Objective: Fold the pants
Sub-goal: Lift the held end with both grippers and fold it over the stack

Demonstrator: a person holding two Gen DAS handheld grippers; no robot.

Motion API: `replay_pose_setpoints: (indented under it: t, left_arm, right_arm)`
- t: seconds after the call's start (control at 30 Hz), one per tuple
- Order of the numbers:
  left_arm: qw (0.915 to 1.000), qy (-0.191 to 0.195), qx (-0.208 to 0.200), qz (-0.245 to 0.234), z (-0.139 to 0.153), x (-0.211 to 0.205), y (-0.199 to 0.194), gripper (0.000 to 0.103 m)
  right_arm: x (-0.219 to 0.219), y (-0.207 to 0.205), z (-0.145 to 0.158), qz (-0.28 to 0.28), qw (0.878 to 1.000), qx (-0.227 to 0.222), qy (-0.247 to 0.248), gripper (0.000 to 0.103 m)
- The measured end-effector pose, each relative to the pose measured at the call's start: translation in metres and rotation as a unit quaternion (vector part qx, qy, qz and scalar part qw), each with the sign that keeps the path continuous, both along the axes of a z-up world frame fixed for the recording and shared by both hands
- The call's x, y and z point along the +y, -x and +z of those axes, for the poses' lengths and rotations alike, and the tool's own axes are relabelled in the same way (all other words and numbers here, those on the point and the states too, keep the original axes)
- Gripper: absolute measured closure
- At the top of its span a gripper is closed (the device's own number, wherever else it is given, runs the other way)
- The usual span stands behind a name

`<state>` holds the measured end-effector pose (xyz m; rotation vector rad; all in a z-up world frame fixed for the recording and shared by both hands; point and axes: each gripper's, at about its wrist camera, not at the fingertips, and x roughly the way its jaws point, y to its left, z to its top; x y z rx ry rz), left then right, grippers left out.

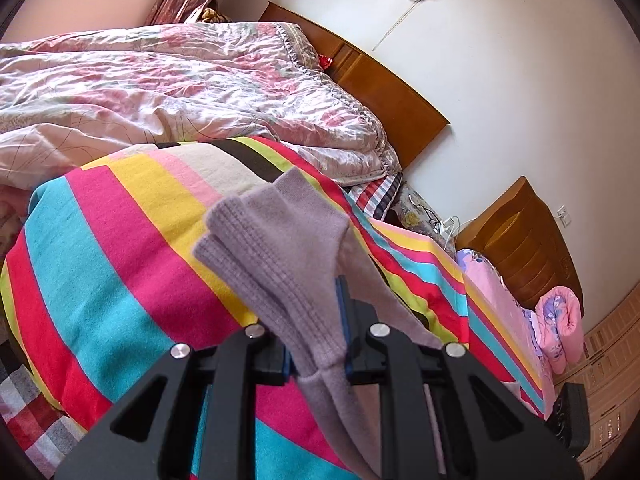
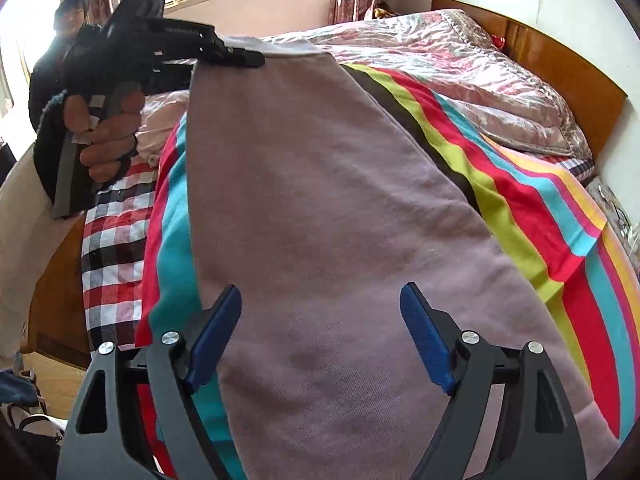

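Pinching ribbed mauve knit pants (image 1: 276, 248) cuffs, left tool (image 1: 318, 344) clamped, right tool (image 2: 320, 336) spread apart above soft fleecy cloth

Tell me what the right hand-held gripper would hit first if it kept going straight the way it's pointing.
Most likely the mauve pants. The right hand-held gripper is open, and the pants fill the space between and beyond its fingers, spread over the striped sheet. Depth is unclear.

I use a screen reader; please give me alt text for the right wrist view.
The open right gripper hovers over mauve pants spread on a striped sheet, while the left gripper pinches their far end.
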<state>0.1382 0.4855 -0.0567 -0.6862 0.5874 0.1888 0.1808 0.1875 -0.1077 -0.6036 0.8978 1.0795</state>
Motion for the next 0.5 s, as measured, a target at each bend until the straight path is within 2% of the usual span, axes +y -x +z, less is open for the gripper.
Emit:
replay_pose_setpoints:
  t: [0.03, 0.13, 0.2, 0.23, 0.37, 0.4, 0.47, 0.5]
  left_arm:
    - [1.0000, -0.003, 0.005, 0.000, 0.003, -0.003, -0.002, 0.086]
    - [0.9995, -0.025, 0.020, 0.009, 0.011, -0.012, -0.005, 0.086]
    - [0.9991, -0.034, 0.022, 0.013, 0.017, -0.016, -0.004, 0.086]
    - [0.9990, -0.036, 0.020, 0.015, 0.019, -0.019, -0.002, 0.086]
    - [0.9985, -0.050, 0.005, 0.020, 0.036, -0.040, 0.002, 0.086]
    - [0.9982, -0.058, 0.000, 0.018, 0.043, -0.049, 0.002, 0.086]
    - [0.9955, -0.094, 0.001, 0.006, 0.060, -0.072, 0.000, 0.086]
    - [0.9927, -0.120, 0.003, -0.003, 0.070, -0.088, -0.001, 0.086]
  right_arm:
    - [-0.005, 0.007, -0.001, 0.008, 0.999, -0.027, -0.026, 0.018]
    - [-0.007, -0.007, 0.012, 0.008, 1.000, 0.002, -0.023, 0.022]
    - [-0.012, -0.030, 0.031, -0.010, 0.997, 0.009, -0.078, 0.021]
    - [-0.010, -0.044, 0.034, -0.017, 0.996, 0.015, -0.088, 0.021]
    - [0.011, -0.113, 0.001, -0.032, 0.996, 0.062, -0.057, 0.020]
    - [0.007, -0.115, 0.005, -0.024, 0.994, 0.068, -0.081, 0.016]
    - [-0.010, -0.114, 0.017, -0.056, 0.993, 0.082, -0.066, 0.021]
    - [-0.028, -0.109, 0.028, -0.065, 0.991, 0.076, -0.084, 0.021]
